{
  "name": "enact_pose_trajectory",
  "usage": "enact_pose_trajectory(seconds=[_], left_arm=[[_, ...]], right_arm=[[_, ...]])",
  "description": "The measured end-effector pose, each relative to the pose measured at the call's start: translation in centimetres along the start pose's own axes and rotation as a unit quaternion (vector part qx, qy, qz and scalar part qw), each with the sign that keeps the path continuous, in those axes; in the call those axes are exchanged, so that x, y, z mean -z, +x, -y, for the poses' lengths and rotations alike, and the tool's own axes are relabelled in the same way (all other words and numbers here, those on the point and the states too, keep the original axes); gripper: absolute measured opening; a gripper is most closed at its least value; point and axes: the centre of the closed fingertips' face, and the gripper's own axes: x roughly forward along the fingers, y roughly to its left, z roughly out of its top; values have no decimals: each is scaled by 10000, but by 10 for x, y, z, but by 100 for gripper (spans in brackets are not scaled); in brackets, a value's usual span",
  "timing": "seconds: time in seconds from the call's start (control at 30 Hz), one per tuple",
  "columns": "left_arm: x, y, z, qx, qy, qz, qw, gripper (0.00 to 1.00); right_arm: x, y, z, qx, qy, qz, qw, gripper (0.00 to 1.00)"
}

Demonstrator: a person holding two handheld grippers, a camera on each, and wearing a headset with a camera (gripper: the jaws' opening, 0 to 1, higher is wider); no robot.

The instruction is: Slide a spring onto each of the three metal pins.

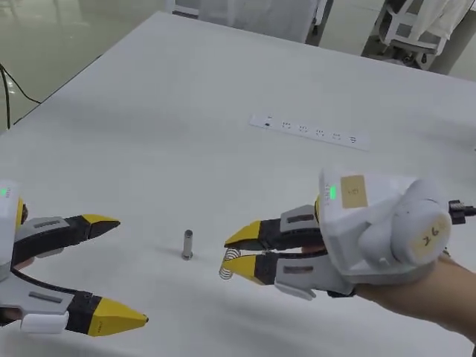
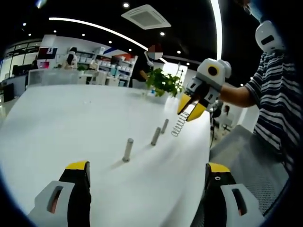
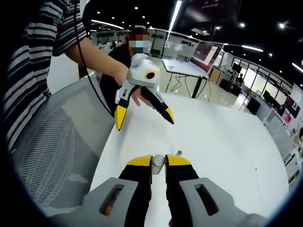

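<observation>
Right tongs point(image 1: 239, 255) clamped on a spring point(image 1: 229, 264), yellow tips pressing the coils from both sides. Most of the spring free beyond the tips, slanting down toward the white surface point(image 1: 149, 111).

In the left gripper view, lower end of the spring close above the surface, just beside the one of three metal pins point(image 2: 155, 136) that is farthest from the left tongs point(image 1: 130, 271). Touching that pin or not: cannot tell. All three pins upright in a short row between the two tongs, apart from each other, all bare.

In the head view, one pin standing just in front of the right tips, the spring a little to its side.

Left tongs wide apart, holding nothing. Tips pointing at the row of pins from the side opposite the right tongs, well clear of the nearest pin.

Far beyond the right tongs, a white power strip point(image 1: 309, 130) lying flat on the surface. Below the left tongs in the right gripper view, a grey mesh panel point(image 3: 61, 156) next to the edge of the surface.
</observation>
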Motion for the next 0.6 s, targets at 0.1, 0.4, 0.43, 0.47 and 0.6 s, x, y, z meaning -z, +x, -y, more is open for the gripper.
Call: enact_pose_trajectory(seconds=[0.1, 0.4, 0.43, 0.47, 0.6], left_arm=[[0, -1, -1, -21, 4, -4, 10000, 98], [-4, -4, -3, -69, 38, 34, 10000, 98], [-4, -4, -3, -68, 36, 39, 10000, 98], [-4, -4, -3, -77, 41, 35, 10000, 98], [-2, -5, -3, -81, 34, 22, 10000, 98]], right_arm=[[-7, 1, 9, 43, -63, 53, 10000, 7], [-28, 6, 31, 118, -258, 143, 9995, 7], [-29, 7, 32, 114, -268, 143, 9995, 7], [-29, 8, 33, 107, -278, 142, 9995, 7], [-29, 16, 41, 84, -247, 128, 9996, 7]])
